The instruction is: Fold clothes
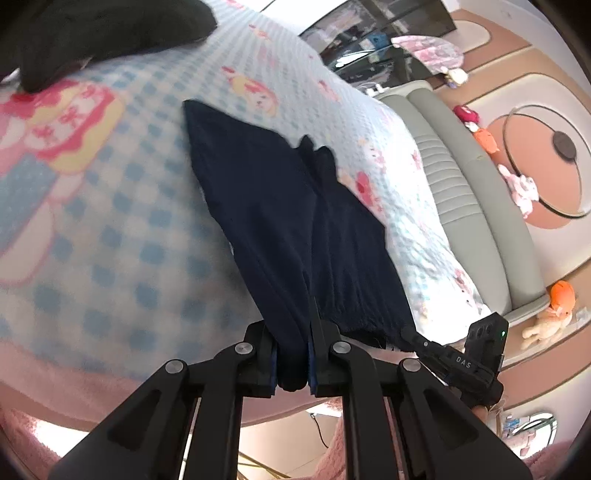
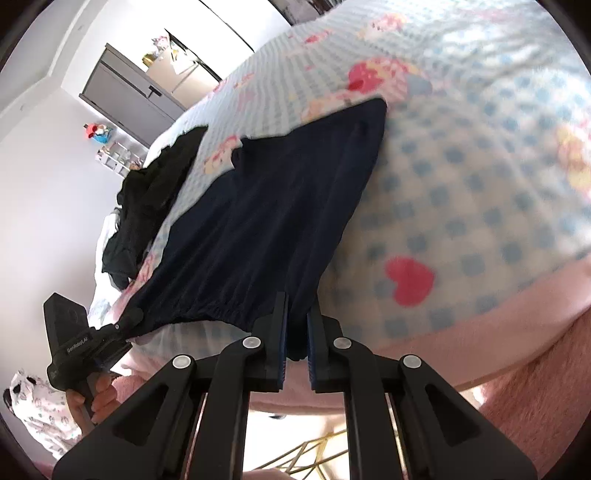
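Blue-checked blanket [image 1: 110, 229] covers the bed, with broad bare fabric left and right of the navy garment [image 1: 280, 206] lying across its near edge. Left gripper [image 1: 291, 365] pinches one end of the gathered waistband, right gripper [image 2: 295, 343] the other — a black clothes pile [image 2: 147, 206] sits well apart.

Bright daylight, fisheye-warped edges, blurred bedding

1. The dark blue shorts [image 1: 295, 229] hide the bed cover [image 1: 110, 221] under them.
2. Above the shorts, the black cloth [image 1: 103, 33] is cut off by the picture's edge.
3. The bed cover's pictures look blurry.
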`<state>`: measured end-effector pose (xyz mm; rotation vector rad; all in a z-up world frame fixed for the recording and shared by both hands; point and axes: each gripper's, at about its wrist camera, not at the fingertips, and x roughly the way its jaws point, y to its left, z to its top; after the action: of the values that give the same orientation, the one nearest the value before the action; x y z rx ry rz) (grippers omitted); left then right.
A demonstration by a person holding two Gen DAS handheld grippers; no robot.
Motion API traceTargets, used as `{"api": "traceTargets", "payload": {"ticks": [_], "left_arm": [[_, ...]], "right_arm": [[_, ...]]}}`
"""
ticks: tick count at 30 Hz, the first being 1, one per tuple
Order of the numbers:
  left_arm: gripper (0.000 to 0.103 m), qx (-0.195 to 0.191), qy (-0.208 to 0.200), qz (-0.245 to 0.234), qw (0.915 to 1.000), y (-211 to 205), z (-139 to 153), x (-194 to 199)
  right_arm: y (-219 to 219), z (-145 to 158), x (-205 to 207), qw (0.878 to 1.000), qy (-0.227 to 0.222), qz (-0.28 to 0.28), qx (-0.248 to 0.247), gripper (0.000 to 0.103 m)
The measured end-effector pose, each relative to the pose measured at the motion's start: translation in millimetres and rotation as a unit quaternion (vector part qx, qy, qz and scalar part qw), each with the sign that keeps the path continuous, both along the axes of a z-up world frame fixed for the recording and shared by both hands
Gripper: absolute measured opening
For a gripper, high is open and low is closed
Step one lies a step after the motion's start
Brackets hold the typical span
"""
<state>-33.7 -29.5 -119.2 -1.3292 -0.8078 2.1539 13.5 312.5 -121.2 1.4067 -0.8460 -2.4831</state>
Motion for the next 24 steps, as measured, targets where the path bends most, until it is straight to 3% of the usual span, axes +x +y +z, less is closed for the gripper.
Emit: {"api": "traceTargets", "payload": {"ticks": [2,5,7,8,10,12,14,17,19,24], "left_arm": [[0.012,-0.017,-0.006,0.003,0.9998,-1.8,-10.4,-1.2],[0.021,-0.057,-0.054,0.007,0.9969,-1.3,-36.5,-11.2],[0.025,-0.044,-0.071,0.014,0.9964,-6.1,-40.0,-14.6],[0.028,-0.042,-0.067,0.022,0.9966,-10.1,-34.8,-13.4],[0.044,-0.066,-0.041,0.04,0.9962,-15.2,-18.9,-9.5],[0.045,-0.093,-0.009,0.055,0.9941,-16.6,-1.6,-6.9],[0.045,-0.11,0.023,0.057,0.992,-13.5,13.8,-5.6],[0.045,-0.103,0.068,0.01,0.9923,6.7,29.9,-9.0],[0.045,-0.091,0.069,-0.027,0.9931,24.0,27.1,-13.8],[0.045,-0.161,0.049,-0.061,0.9838,49.9,7.0,-21.0]], "right_arm": [[-0.6,-8.5,1.4,1.0,-0.015,-0.005,0.0,0.007],[-10.0,-20.1,-2.6,0.997,-0.034,-0.003,0.062,0.011],[-10.0,-17.9,-1.8,0.995,-0.036,-0.011,0.089,0.013],[-9.0,-14.4,-0.1,0.994,-0.032,-0.017,0.099,0.018],[-6.9,-7.4,3.5,0.992,-0.024,-0.029,0.119,0.024],[-5.9,1.5,6.9,0.987,-0.013,-0.045,0.151,0.024],[-12.3,19.0,8.5,0.971,0.011,-0.071,0.229,0.028],[-35.5,38.9,1.5,0.968,0.061,-0.035,0.24,0.028],[-56.6,38.4,-7.2,0.97,0.071,0.016,0.233,0.028],[-100.8,6.6,-28.7,0.966,0.042,0.109,0.23,0.027]]}}
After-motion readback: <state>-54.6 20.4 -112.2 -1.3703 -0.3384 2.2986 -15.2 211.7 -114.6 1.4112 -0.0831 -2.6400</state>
